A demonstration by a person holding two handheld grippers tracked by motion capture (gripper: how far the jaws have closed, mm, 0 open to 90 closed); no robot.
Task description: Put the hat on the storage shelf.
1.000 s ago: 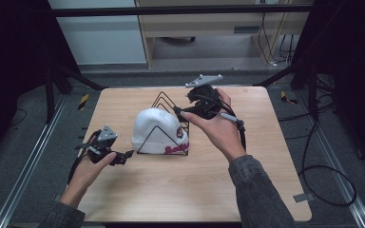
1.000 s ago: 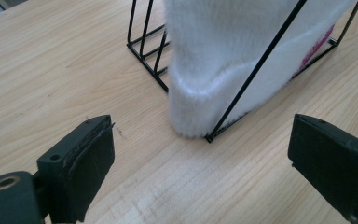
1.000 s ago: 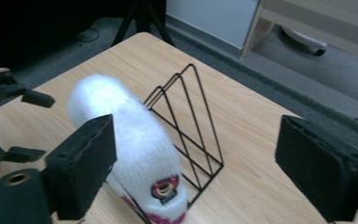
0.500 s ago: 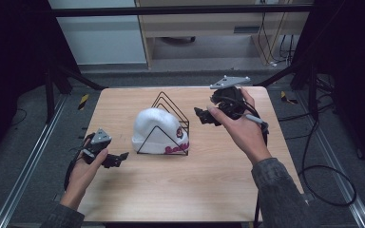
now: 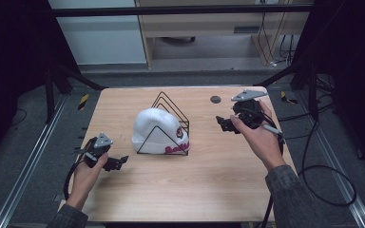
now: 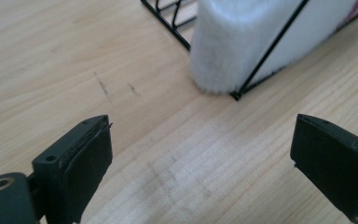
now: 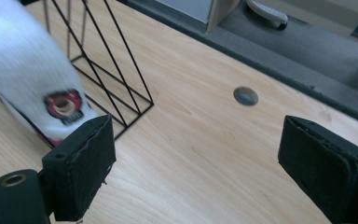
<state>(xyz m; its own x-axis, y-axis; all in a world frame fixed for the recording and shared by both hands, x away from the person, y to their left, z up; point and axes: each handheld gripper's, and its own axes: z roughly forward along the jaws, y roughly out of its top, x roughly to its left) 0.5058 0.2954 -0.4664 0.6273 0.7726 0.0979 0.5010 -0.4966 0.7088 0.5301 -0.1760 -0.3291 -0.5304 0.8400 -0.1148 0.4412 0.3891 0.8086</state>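
Table: light wooden table (image 5: 171,190), with a small round dark hole (image 5: 215,99) near its far edge.
Rack: black wire rack (image 5: 171,107) of triangular frames, standing at mid-table.
Hat: white knit hat (image 5: 154,126) sits inside the rack, threaded between its triangles; red lettering along the brim and a small red round patch on the side. In the right gripper view the patch (image 7: 63,105) faces the camera; the hat is blurred there.
Left gripper: left gripper (image 5: 116,163) held in the left hand (image 5: 88,173) near the table's left front, low over the wood, pointing toward the hat, apart from it.
Left jaws: spread wide, nothing between them; in the left gripper view bare wood lies in the gap, with the hat's brim (image 6: 223,56) and a rack corner ahead.
Right gripper: right gripper (image 5: 224,124) held in the right hand (image 5: 256,133), right of the rack, well apart from it.
Right jaws: spread wide, nothing held; bare table between them.
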